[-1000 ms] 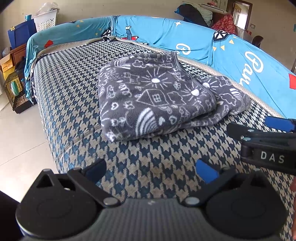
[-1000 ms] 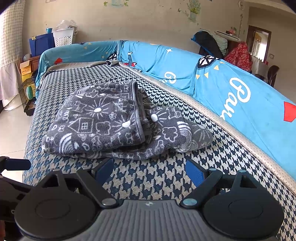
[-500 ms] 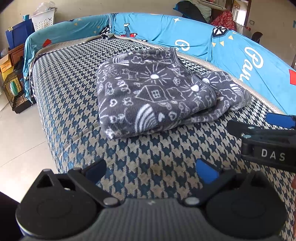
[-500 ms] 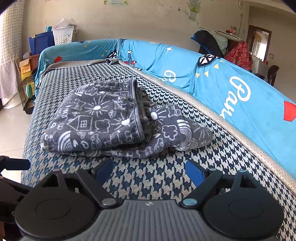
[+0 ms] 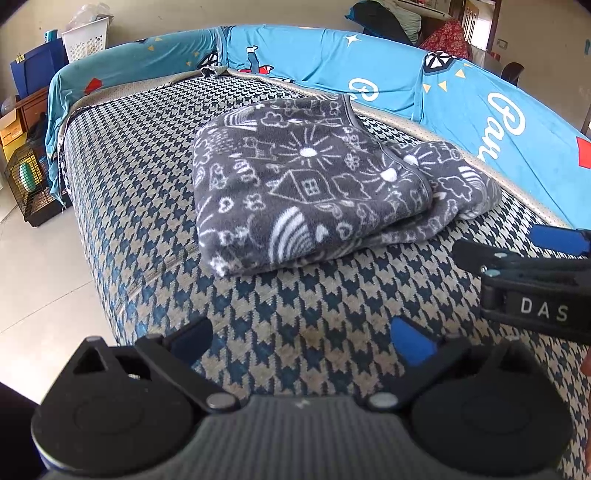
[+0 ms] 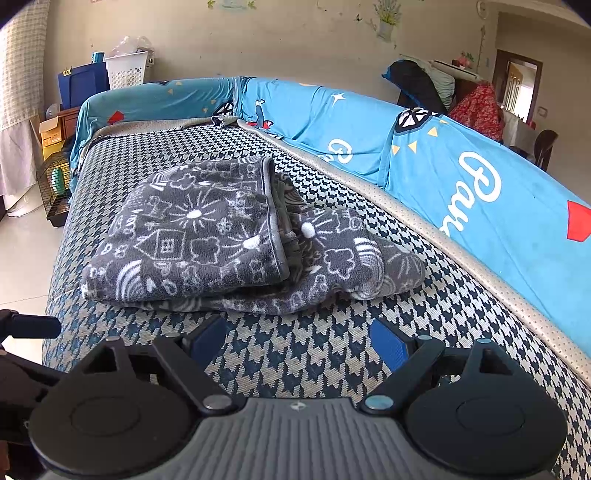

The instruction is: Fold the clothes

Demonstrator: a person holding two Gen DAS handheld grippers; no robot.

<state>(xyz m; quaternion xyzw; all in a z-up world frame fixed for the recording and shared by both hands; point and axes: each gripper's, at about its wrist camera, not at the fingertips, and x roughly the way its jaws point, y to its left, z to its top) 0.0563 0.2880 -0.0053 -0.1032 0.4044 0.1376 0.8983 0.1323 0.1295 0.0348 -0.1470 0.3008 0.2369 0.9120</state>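
Your left gripper (image 5: 301,338) hangs with fingers spread, nothing between them, short of the grey blanket (image 5: 314,184) folded on the sofa seat (image 5: 129,177). Right gripper (image 6: 299,338) is wide and empty too. Grab only the top layer and that loose right flap could slide, wrecking the fold.

Somebody's living room at home

Big sofa (image 6: 155,173) with cartoon covers (image 6: 461,177), laundry basket (image 6: 125,70), pet cage (image 6: 55,188) on tile floor, wall stickers (image 6: 386,18).
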